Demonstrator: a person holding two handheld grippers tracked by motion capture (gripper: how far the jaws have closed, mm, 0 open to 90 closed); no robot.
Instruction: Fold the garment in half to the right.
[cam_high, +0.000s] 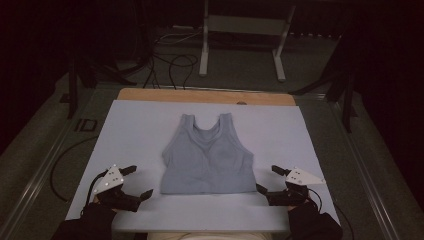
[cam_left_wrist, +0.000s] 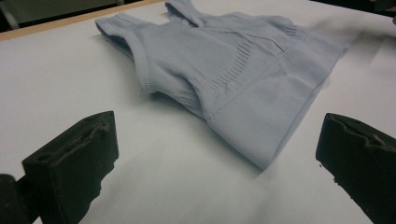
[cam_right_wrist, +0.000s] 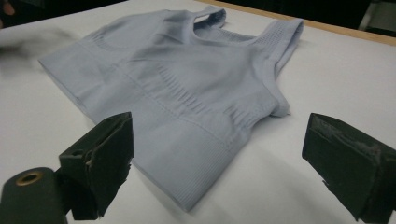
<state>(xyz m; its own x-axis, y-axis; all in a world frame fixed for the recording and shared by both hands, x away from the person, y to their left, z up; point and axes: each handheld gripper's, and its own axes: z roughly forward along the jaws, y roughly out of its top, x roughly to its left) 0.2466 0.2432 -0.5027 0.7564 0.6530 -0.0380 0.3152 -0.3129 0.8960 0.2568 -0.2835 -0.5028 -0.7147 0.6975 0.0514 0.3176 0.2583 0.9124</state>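
Lying flat in the middle of a pale table cover (cam_high: 135, 130) is a light blue sleeveless top (cam_high: 207, 157), straps toward the far edge and hem toward the near edge. A person's gloved hands come in from the near side. Near the top's near left corner, the left gripper (cam_high: 134, 182) rests with its jaws spread wide and nothing between them. By the near right corner, the right gripper (cam_high: 268, 178) sits just beside the hem, also spread wide and empty.

A dim lab: cables (cam_high: 170, 67) on the floor, metal stand (cam_high: 242, 30) behind the table (cam_high: 135, 130).
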